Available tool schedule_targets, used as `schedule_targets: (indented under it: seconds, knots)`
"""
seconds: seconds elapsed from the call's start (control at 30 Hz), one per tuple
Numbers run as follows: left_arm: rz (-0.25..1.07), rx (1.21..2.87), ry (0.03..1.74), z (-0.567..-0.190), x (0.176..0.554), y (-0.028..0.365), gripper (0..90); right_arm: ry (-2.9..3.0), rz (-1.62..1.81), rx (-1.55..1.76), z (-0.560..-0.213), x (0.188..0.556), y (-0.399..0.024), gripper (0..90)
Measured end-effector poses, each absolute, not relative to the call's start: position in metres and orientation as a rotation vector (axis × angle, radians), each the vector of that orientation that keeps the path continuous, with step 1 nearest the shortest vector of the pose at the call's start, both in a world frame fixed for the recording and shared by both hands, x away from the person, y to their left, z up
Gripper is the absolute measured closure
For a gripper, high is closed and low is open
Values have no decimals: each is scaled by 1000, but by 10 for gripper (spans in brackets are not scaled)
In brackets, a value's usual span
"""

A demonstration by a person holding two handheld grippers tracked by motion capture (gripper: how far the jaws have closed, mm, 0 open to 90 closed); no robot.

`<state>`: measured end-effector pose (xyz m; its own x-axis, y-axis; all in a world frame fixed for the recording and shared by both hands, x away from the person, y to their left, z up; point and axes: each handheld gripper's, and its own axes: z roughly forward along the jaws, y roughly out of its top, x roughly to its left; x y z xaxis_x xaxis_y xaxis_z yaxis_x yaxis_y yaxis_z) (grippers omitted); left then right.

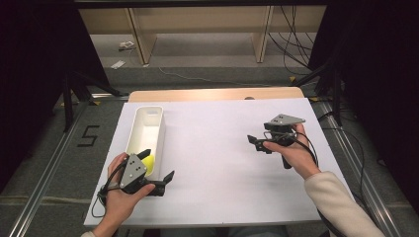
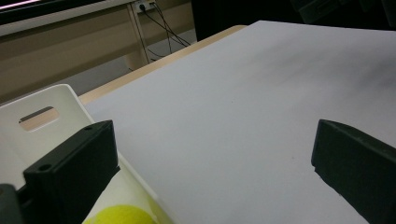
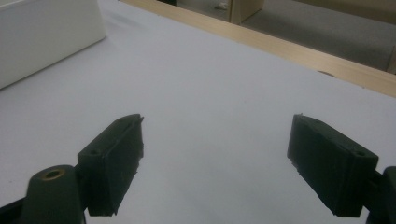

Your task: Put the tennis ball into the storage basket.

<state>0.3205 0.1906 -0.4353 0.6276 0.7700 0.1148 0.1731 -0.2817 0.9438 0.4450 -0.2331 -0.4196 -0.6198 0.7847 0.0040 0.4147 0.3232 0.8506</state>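
- The yellow ball (image 1: 149, 161) lies inside the white bin (image 1: 148, 114), at the bin's near end, at about 8 o'clock on the desk (image 1: 222, 148) in the high view.
- In the left tool view the ball (image 2: 123, 215) shows at 6 o'clock, low against the bin's wall (image 2: 56, 100), which has a slot handle cut in its far end.
- The left tool (image 1: 159, 170) hangs over the bin's near right corner, one jaw above the ball inside the bin, the other outside over the bare desk; the bin's right wall runs between them.
- Its jaws stand wide apart and press on nothing; the ball sits below the inner jaw, and I cannot tell whether they touch.
- The left hand (image 1: 121, 195) grips the tool's body at 7 o'clock, a cable looping beside it.
- The right tool (image 1: 257, 143) hovers at 3 o'clock, well apart from the bin, pointing toward it; its jaws are parted with nothing between them.
- The right hand (image 1: 291, 150), in a cream sleeve (image 1: 336, 202), holds it from 4 o'clock.
- Between the two tools the white desk sheet is bare.
- Past the desk at 12 o'clock stand wooden shelf legs (image 1: 141, 39) and black cables (image 1: 291, 44) on the grey floor; a "5" (image 1: 89, 136) is marked on the floor at 9 o'clock.
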Motion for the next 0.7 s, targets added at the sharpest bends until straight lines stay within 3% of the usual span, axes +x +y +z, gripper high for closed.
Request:
schedule_targets:
  seconds: [0.7]
  knots:
    - [707,1795,764,-435,320,190,0,2158,1214,1083,-422,428,-256,190]
